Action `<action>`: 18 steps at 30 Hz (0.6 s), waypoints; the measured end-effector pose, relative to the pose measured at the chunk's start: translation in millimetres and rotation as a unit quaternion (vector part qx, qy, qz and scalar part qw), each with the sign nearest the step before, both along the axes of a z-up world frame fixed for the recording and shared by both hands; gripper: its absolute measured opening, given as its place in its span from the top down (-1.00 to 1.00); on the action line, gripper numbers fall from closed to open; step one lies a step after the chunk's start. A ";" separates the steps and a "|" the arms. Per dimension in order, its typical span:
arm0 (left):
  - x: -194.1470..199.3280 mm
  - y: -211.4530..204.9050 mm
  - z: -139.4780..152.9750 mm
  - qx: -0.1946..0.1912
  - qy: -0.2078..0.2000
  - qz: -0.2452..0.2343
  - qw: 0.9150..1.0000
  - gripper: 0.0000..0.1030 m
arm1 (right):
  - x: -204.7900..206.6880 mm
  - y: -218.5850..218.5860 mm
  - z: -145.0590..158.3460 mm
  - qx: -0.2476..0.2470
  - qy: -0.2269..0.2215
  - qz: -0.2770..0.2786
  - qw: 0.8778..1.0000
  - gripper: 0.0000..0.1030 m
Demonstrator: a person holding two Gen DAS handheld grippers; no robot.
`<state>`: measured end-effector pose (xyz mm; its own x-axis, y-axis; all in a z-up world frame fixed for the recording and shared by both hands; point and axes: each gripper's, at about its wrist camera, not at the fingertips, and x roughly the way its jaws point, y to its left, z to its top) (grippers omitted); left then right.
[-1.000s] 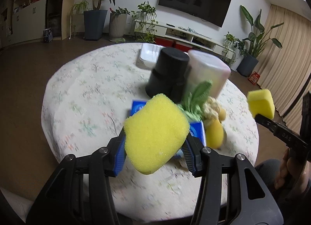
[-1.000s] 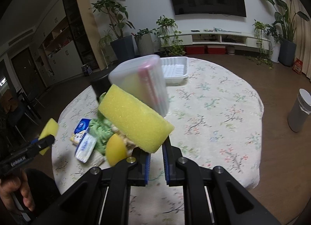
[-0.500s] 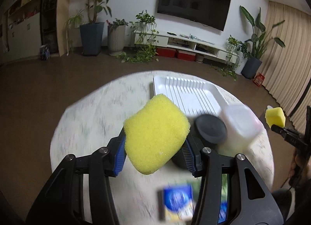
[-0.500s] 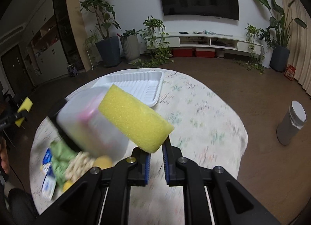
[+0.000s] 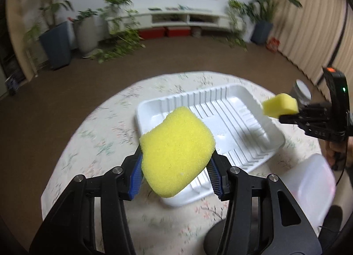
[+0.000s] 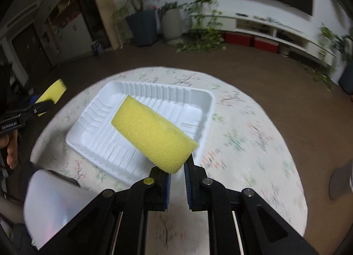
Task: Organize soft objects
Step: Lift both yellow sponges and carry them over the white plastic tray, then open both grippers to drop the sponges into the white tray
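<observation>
My left gripper (image 5: 175, 171) is shut on a rounded yellow sponge (image 5: 176, 149), held in the air over the near left corner of a ribbed white tray (image 5: 238, 109). My right gripper (image 6: 176, 171) is shut on the narrow end of a long yellow sponge (image 6: 152, 131), which hangs above the same tray (image 6: 99, 131). The tray lies bare on the round floral-cloth table (image 5: 103, 127). Each view also catches the other gripper at its edge: the right gripper (image 5: 284, 117) with its sponge (image 5: 280, 107), and the left gripper (image 6: 47, 105) with its sponge (image 6: 51, 93).
A translucent white container (image 5: 308, 186) stands near the tray's near right corner, and shows as the same container (image 6: 53, 202) at lower left in the right wrist view. A dark round lid (image 5: 217, 237) sits at the bottom edge. Brown floor, potted plants (image 5: 55, 41) and a grey bin (image 6: 342, 180) surround the table.
Both grippers have swept across the table, away from the pile of packets and toy vegetables, to above the white tray. Each still grips its sponge.
</observation>
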<state>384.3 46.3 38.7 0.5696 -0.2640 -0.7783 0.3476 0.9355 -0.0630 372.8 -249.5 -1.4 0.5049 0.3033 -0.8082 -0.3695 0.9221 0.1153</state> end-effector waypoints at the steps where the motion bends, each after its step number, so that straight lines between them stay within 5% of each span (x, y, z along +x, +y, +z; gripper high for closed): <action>1: 3.7 -4.1 -6.6 0.006 0.008 -0.010 1.000 0.06 | 7.3 7.6 -6.3 -0.010 0.007 0.011 1.000 0.75; 10: 20.6 -22.5 -56.6 0.044 0.056 -0.026 0.997 -0.12 | 30.4 35.9 -44.4 -0.056 0.039 0.052 0.996 0.70; 18: 21.0 -20.8 -62.4 0.040 0.060 -0.027 0.997 -0.27 | 28.4 37.0 -50.8 -0.070 0.033 0.051 0.996 0.55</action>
